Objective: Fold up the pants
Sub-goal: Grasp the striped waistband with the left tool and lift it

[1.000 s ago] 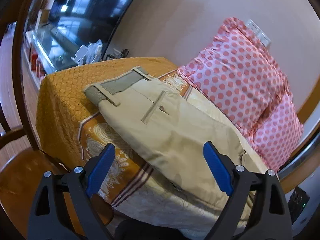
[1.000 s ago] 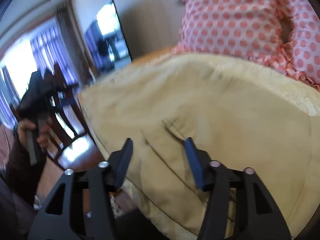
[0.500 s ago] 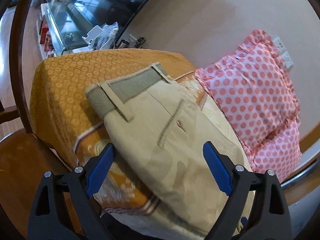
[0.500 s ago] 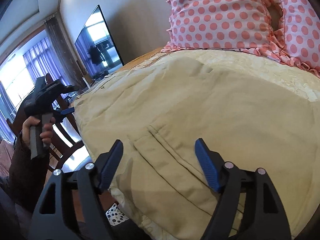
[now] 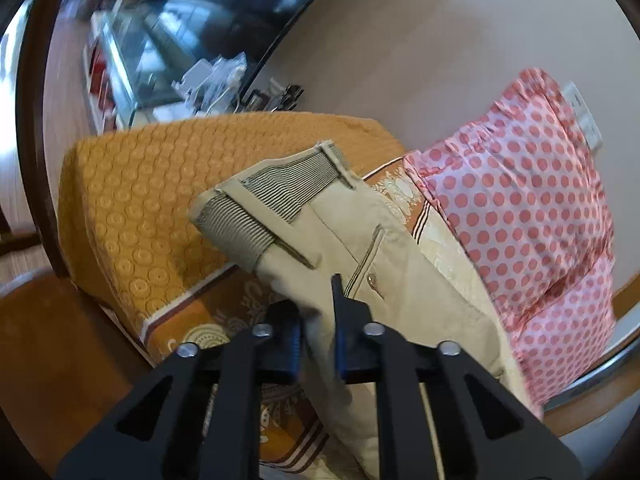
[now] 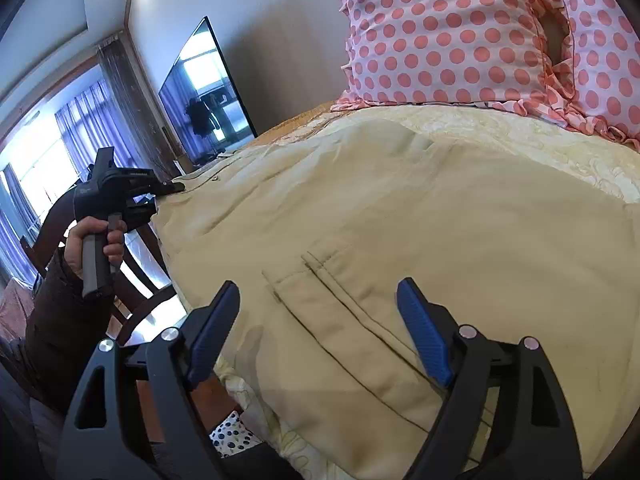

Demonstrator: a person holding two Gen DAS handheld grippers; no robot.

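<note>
Beige pants point(image 5: 360, 240) lie on the bed, waistband with grey striped lining towards the orange end. My left gripper point(image 5: 318, 344) is shut on the near edge of the pants below the waistband, beside the back pocket. In the right wrist view the pants point(image 6: 400, 208) spread across the bed, hems near me. My right gripper point(image 6: 320, 332) is open, its blue pads either side of the hem edge. The left gripper point(image 6: 168, 192) shows far left there, pinching the pants' edge.
Two pink polka-dot pillows point(image 5: 520, 208) lean on the wall at the head of the bed; they also show in the right wrist view point(image 6: 460, 32). An orange patterned bedspread point(image 5: 132, 200) covers the bed. A wooden chair point(image 5: 40, 340) stands beside it. A TV point(image 6: 204, 88) hangs on the wall.
My left gripper has closed on the pants' edge near the waistband. My right gripper has opened wider and settled over the hem end.
</note>
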